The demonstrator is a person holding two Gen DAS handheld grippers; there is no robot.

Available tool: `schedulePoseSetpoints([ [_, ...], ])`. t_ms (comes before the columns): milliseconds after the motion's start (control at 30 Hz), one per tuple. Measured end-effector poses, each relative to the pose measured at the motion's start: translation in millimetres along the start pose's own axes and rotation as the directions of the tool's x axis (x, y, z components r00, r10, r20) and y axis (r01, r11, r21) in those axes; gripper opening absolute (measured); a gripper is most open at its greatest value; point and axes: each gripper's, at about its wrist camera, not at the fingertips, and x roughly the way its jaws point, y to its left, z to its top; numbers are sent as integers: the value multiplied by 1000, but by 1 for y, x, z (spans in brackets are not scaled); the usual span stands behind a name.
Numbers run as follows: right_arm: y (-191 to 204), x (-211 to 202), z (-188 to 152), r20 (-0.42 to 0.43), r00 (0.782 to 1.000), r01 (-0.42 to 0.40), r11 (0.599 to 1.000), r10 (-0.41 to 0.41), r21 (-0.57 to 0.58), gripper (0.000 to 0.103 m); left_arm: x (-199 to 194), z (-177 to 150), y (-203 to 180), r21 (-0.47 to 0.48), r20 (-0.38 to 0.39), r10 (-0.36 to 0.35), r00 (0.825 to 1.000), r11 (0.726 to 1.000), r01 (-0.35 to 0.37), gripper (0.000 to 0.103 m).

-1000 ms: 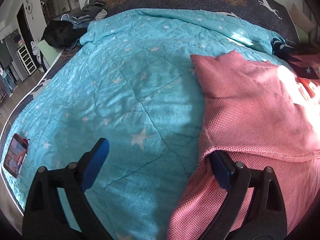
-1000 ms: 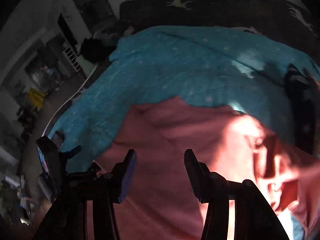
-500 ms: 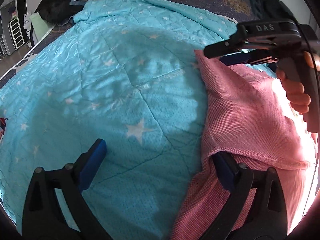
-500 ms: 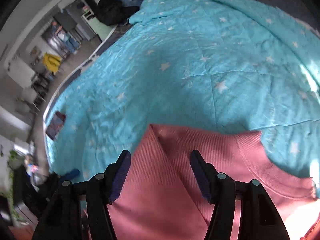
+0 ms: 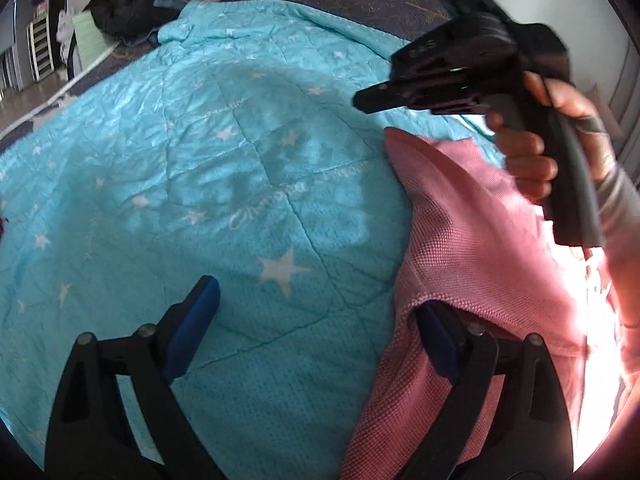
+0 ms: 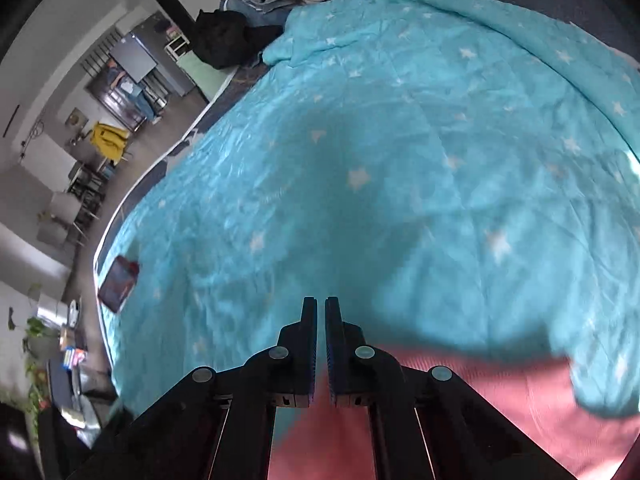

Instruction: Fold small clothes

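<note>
Hovering my left claw (image 5: 316, 320) spread wide over the star quilt (image 5: 240, 184), pink knit top (image 5: 472, 240) at three o'clock; my right claw (image 6: 320, 308) just snapped closed, empty.

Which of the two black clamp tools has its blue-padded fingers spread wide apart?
The left gripper, straddling the pink knit garment's edge on the turquoise star quilt. The right gripper has just closed, its fingers nearly touching.

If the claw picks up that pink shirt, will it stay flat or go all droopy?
Probably droopy: the pink shirt already lies in soft folds on the blue quilt. Its knit weave looks grippy rather than slippery. It likely lifts easily, though loose parts would dangle.
</note>
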Motion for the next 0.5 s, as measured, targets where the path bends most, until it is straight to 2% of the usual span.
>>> schedulePoseSetpoints([
  [100,1,-3,-1,-3,1000,8,1000,-8,11,6,10,3,9,-42,-56,-58,997,998,56,93],
  [167,-5,-20,-11,-8,999,-37,999,37,11,7,8,3,9,-42,-50,-66,997,997,64,93],
  [233,-15,-43,-26,-22,998,-54,998,53,-14,24,7,2,5,-24,-46,-52,998,998,51,93],
  [267,-17,-54,-33,-15,1000,-21,999,20,-30,30,6,1,3,-18,-44,-46,998,999,45,93],
  [333,-30,-71,-52,-20,999,35,998,-36,-54,54,2,0,-1,-1,-26,-40,999,999,40,93],
  [500,-48,-67,-85,-132,991,-1,997,-9,-73,57,-2,-3,-10,55,6,1,1000,998,-1,93],
])
